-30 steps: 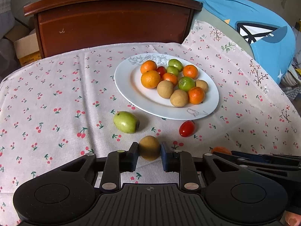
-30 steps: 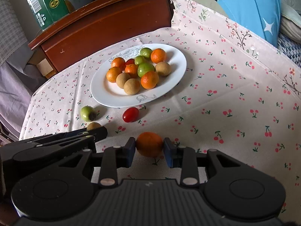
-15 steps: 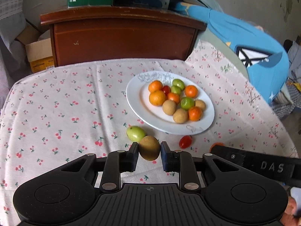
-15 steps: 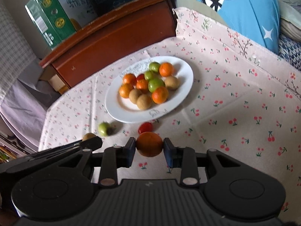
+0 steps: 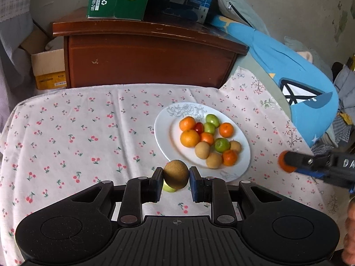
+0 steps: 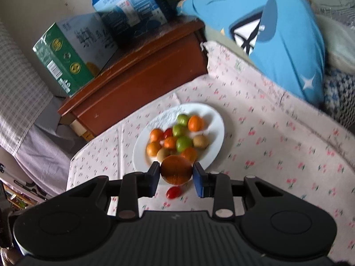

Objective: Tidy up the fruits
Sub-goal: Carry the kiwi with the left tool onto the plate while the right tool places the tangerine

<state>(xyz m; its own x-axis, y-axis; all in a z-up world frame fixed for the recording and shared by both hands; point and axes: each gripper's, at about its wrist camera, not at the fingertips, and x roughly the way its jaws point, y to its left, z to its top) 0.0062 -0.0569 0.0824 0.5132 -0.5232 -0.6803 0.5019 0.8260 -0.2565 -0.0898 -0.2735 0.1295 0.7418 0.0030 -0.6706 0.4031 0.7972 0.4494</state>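
- Now that both fruits have come up off the cloth [image 5: 66,133], they look ready to carry over to the plate [image 5: 164,137].
- Left gripper [image 5: 176,177] clamps a brown fruit [image 5: 176,174]; right gripper [image 6: 176,173] clamps an orange [image 6: 176,169].
- Plate holds oranges, green and brown fruits; a tomato [image 6: 173,192] lies outside.

Soft, even daylight in the left wrist view, sharp and clear, with faint shadows under the white plate [image 5: 241,166]. Right wrist view smears with blur across the cloth-covered surface [image 6: 277,146]; fisheye bending and dark corners frame both.
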